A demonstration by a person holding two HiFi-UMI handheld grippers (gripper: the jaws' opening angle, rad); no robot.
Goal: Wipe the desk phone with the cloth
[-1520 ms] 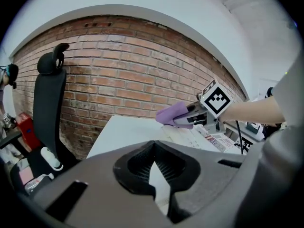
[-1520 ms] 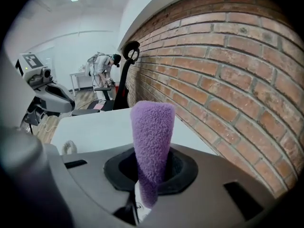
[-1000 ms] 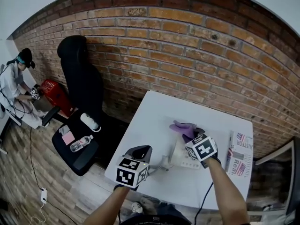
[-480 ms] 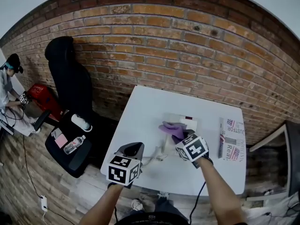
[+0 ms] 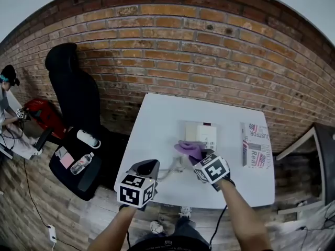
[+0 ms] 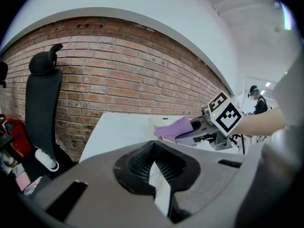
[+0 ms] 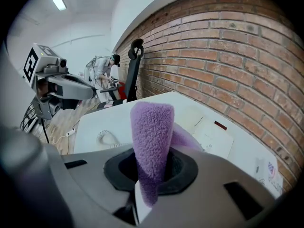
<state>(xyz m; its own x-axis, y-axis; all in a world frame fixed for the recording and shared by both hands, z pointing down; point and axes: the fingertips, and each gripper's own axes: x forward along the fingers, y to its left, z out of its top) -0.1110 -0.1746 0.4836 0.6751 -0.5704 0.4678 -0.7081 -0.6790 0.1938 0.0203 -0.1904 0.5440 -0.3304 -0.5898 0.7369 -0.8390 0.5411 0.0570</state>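
The pale desk phone (image 5: 203,133) lies flat on the white table (image 5: 157,119), with its coiled cord (image 5: 170,172) trailing toward me. My right gripper (image 5: 198,159) is shut on a purple cloth (image 5: 187,148), which hangs just short of the phone's near edge. In the right gripper view the cloth (image 7: 151,127) stands up out of the right gripper (image 7: 152,175), hiding the fingertips, with the phone (image 7: 213,137) beyond and the cord (image 7: 105,137) to the left. My left gripper (image 5: 148,167) hovers at the table's near left edge. Its jaws (image 6: 154,167) look shut with nothing between them.
A folded newspaper (image 5: 255,143) lies at the table's right side. A black office chair (image 5: 73,98) stands left of the table, with a bottle (image 5: 84,162) on its seat. A brick wall runs behind. A person (image 5: 6,88) sits far left.
My right gripper has drawn the cloth back toward me off the phone, so the whole phone now shows. The left gripper has barely moved.
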